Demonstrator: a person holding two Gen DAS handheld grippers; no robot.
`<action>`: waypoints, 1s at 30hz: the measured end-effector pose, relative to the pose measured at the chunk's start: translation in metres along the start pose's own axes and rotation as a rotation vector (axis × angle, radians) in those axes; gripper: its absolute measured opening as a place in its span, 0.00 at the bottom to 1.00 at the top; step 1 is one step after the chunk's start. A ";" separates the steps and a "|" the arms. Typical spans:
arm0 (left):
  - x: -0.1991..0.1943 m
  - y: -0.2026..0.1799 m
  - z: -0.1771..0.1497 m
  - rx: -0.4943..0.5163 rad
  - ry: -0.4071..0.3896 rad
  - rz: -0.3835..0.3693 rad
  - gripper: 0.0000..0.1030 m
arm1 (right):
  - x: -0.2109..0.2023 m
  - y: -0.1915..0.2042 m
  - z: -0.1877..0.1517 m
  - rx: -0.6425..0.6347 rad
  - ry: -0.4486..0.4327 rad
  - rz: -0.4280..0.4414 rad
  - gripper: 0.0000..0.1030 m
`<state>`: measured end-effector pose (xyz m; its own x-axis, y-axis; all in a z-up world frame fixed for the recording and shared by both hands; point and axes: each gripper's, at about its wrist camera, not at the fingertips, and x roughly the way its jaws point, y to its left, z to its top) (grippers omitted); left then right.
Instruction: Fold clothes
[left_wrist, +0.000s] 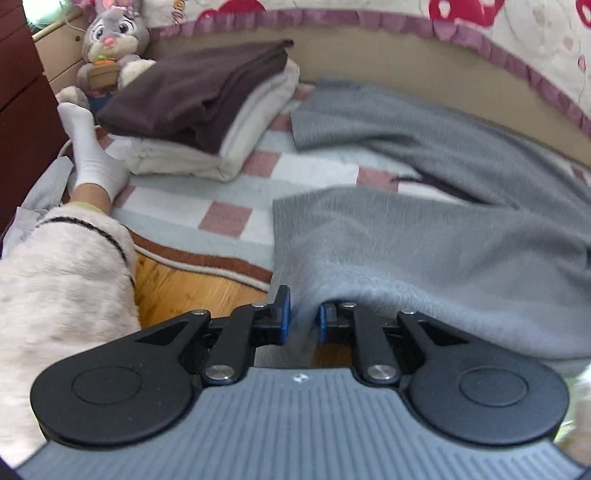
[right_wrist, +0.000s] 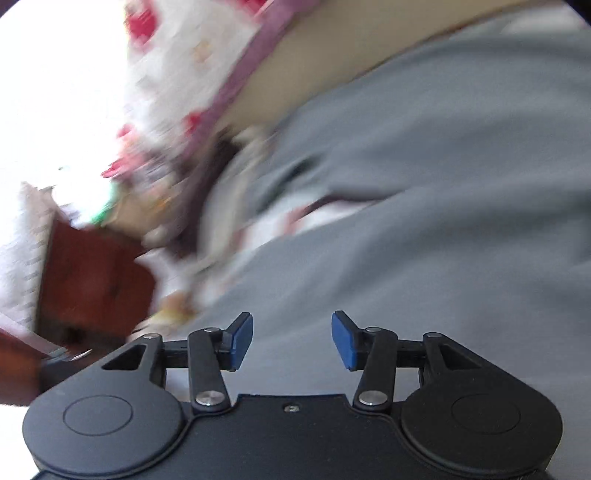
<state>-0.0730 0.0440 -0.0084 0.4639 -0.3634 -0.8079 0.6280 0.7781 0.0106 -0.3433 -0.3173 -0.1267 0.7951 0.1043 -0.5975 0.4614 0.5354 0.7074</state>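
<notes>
A grey fleece garment (left_wrist: 424, 236) lies spread over the checked blanket (left_wrist: 229, 206), its near hem lifted. My left gripper (left_wrist: 303, 317) is shut on that hem, and the cloth bunches between its blue pads (left_wrist: 283, 314). In the blurred right wrist view the same grey garment (right_wrist: 424, 229) fills the right side. My right gripper (right_wrist: 292, 339) stands open just above it, with nothing between its blue pads (right_wrist: 343, 339).
A folded stack, dark brown cloth (left_wrist: 195, 88) on cream cloth (left_wrist: 207, 155), sits at the back left beside a plush rabbit (left_wrist: 110, 40). A person's socked foot (left_wrist: 92, 155) and fuzzy trouser leg (left_wrist: 62, 288) lie at left. Wooden floor (left_wrist: 184, 284) shows below the blanket. Dark red furniture (right_wrist: 92, 280) stands at left.
</notes>
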 end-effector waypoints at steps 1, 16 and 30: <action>-0.006 0.002 0.005 -0.012 -0.015 -0.008 0.16 | -0.008 -0.007 0.002 -0.004 -0.021 -0.056 0.52; 0.042 0.029 0.094 0.023 -0.021 0.099 0.43 | 0.129 0.124 0.038 -0.549 0.176 -0.039 0.52; 0.216 0.060 0.138 0.183 0.116 -0.251 0.44 | 0.357 0.211 0.058 -1.061 0.437 -0.104 0.56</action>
<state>0.1509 -0.0587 -0.1013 0.2126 -0.4634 -0.8603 0.8207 0.5625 -0.1001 0.0606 -0.2157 -0.1687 0.4728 0.1887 -0.8607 -0.2113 0.9726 0.0972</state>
